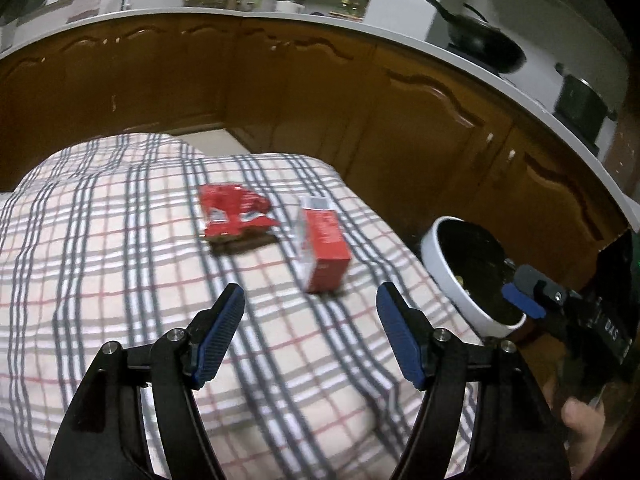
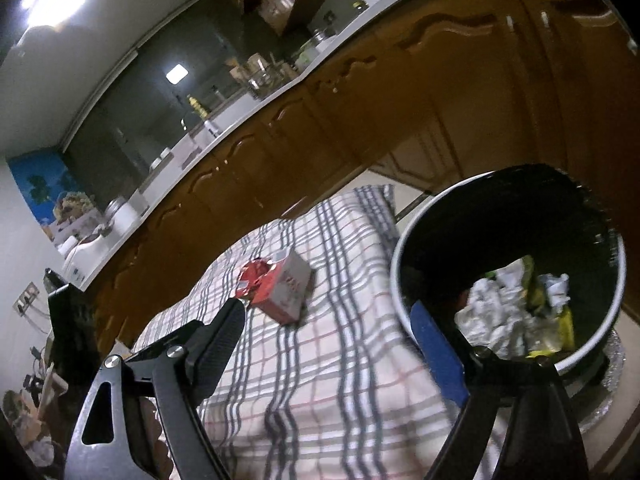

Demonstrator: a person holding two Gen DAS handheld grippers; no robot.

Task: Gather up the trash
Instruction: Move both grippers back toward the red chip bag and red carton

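A crumpled red wrapper and a red and white carton lie side by side on a plaid-covered table. My left gripper is open and empty, just short of the carton. A white trash bin with a black liner stands past the table's right edge. In the right wrist view the carton hides most of the wrapper, and the bin holds crumpled paper and yellow packaging. My right gripper is open and empty beside the bin's rim; it also shows in the left wrist view.
Brown wooden kitchen cabinets under a white countertop run behind the table. A black wok and a pot sit on the counter. The bin stands on a silvery mat on the floor.
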